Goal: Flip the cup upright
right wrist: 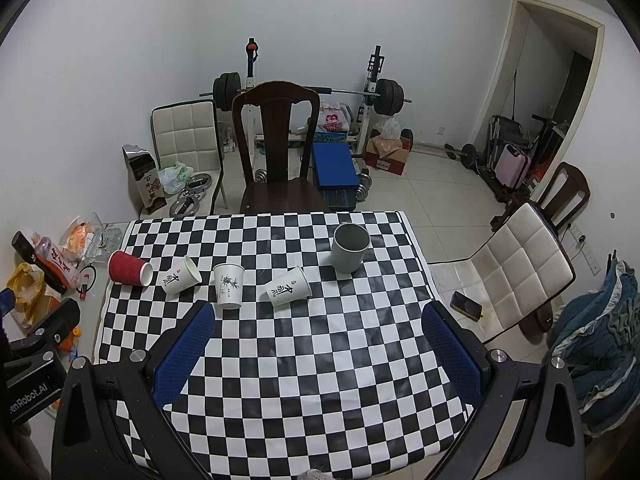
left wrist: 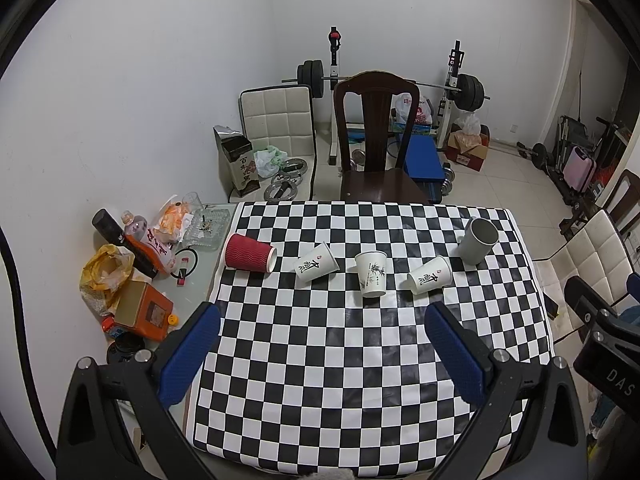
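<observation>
Worktop (left wrist: 360,360) under a black-and-white chequered cloth (right wrist: 304,360) fills the lower half of both wrist views, with a dark wooden chair (left wrist: 376,136) pushed up to its far edge and a barbell rack (right wrist: 312,88) against the wall behind. A white padded chair (right wrist: 516,264) stands off the worktop's right side. Both claws hover above the near part of the cloth, well apart from the cups: the left claw (left wrist: 322,344) has its blue-padded fingers spread wide with nothing between them, and the right claw (right wrist: 318,344) is likewise wide open and empty. Five cups sit in a loose row across the far half of the cloth. The grey cup (left wrist: 478,246) at the right end stands upright, mouth up. The red ribbed cup (left wrist: 250,257) at the left end lies on its side, mouth toward the right. Next to it a white printed cup (left wrist: 316,268) lies on its side, and another white printed cup (left wrist: 430,275) lies on its side between the middle of the row and the grey cup. The white bamboo cup (left wrist: 372,274) in the middle stands upright. Clutter of bottles and wrappers (left wrist: 132,264) sits on the bare glass strip left of the cloth.
</observation>
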`<state>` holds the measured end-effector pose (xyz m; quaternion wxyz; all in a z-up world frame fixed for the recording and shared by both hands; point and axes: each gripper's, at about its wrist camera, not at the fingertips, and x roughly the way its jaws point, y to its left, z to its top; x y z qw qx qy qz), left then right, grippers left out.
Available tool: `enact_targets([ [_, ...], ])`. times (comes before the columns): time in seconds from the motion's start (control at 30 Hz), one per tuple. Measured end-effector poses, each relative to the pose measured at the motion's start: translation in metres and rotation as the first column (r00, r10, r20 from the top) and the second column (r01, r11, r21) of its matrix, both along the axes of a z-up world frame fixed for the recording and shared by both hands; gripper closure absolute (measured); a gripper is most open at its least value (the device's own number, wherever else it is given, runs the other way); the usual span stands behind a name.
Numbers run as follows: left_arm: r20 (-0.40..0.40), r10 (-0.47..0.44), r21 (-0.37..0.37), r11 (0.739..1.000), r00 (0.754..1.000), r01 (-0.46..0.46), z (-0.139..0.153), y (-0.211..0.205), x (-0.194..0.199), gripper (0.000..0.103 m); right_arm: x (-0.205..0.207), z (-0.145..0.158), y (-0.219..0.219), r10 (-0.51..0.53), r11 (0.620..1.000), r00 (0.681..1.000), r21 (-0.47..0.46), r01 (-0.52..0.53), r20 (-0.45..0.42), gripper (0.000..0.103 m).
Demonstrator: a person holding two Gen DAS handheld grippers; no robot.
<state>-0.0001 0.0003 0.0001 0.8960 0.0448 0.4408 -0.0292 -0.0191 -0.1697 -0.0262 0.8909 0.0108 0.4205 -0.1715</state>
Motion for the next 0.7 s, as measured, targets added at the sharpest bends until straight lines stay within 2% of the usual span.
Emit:
enact_targets([
  [0.7, 0.003, 0.0, -0.002, 1.0, 1.0, 0.0, 0.0001, 0.0001, -0.0001, 0.0, -0.0015, 0.0036, 0.0004, -0.002, 1.0, 1.0, 0.0, 0.002, 0.004, 0.0],
])
